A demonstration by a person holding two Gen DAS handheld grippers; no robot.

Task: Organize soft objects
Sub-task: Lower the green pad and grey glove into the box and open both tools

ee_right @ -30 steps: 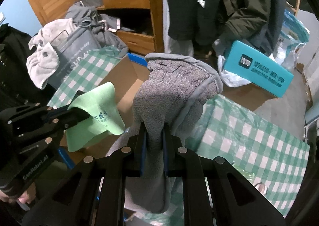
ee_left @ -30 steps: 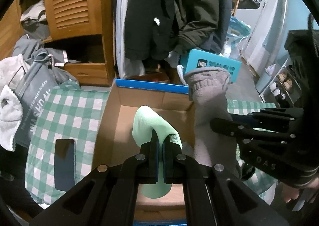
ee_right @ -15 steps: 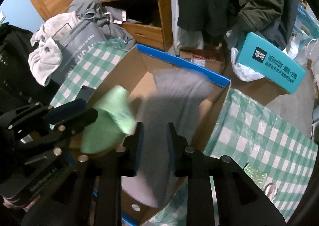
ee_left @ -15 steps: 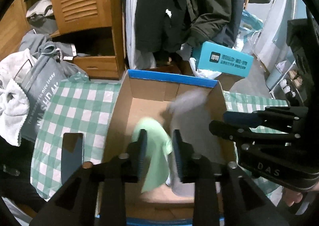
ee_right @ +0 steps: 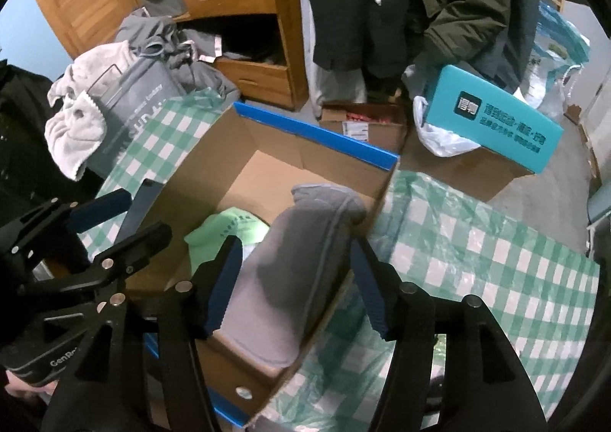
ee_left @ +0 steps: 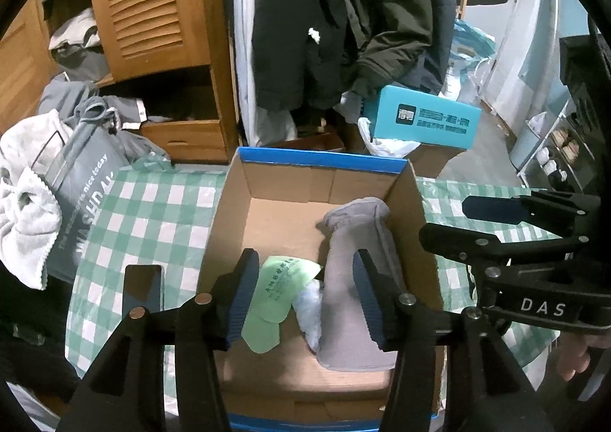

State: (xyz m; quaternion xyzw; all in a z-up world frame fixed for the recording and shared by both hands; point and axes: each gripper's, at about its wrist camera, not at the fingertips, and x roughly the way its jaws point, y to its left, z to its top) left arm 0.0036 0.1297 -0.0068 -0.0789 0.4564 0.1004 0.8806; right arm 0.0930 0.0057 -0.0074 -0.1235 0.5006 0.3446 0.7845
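An open cardboard box with blue trim stands on a green checked cloth; it also shows in the right wrist view. Inside lie a light green cloth, a grey fleece glove leaning on the right wall, and a pale blue-white item between them. The green cloth and the glove also show in the right wrist view. My left gripper is open and empty above the box. My right gripper is open and empty above the glove; it also shows at the right of the left wrist view.
A dark phone lies on the checked cloth left of the box. A grey printed bag and a white towel sit at far left. A teal box, hanging coats and a wooden cabinet stand behind.
Both grippers have opened. The green cloth dropped from the left one and the grey glove from the right one; both now lie in the box.
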